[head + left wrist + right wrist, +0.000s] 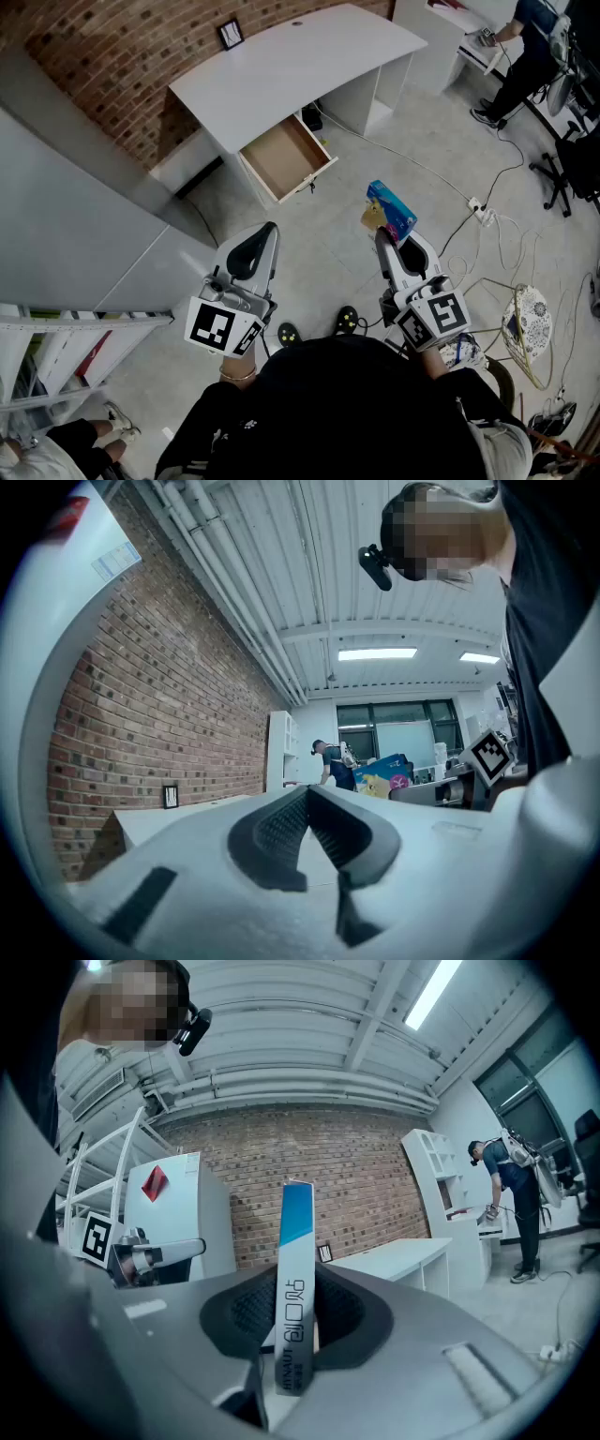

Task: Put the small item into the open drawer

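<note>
Left claw (268, 231) is closed and empty. In the left gripper view its dark ribbed pads (281, 832) meet at the tips with nothing between them. Ahead of it and a little to its right, well apart, the drawer (281, 155) stands pulled out from under the front edge of the white tabletop (300, 70). Its bare wooden bottom shows and nothing lies in it. Beyond the drawer, at the far edge of the tabletop, a small dark picture frame (230, 35) leans against the brick wall (84, 37).

To the right, the right claw (383, 236) grips a slim blue packet (390, 212). The right gripper view shows both pads pressed on the packet's flat sides. The packet (293, 1283) stands upright and reaches well past the claw tips, its upper end blue and its lower part pale with print. The packet hangs over the grey floor (328, 234), and the drawer lies ahead and to the left of this claw, not close.

Right of the right claw, a white power strip (478, 210) and loose cables lie on the floor. Far ahead on that side a person (525, 52) bends over another white desk.
</note>
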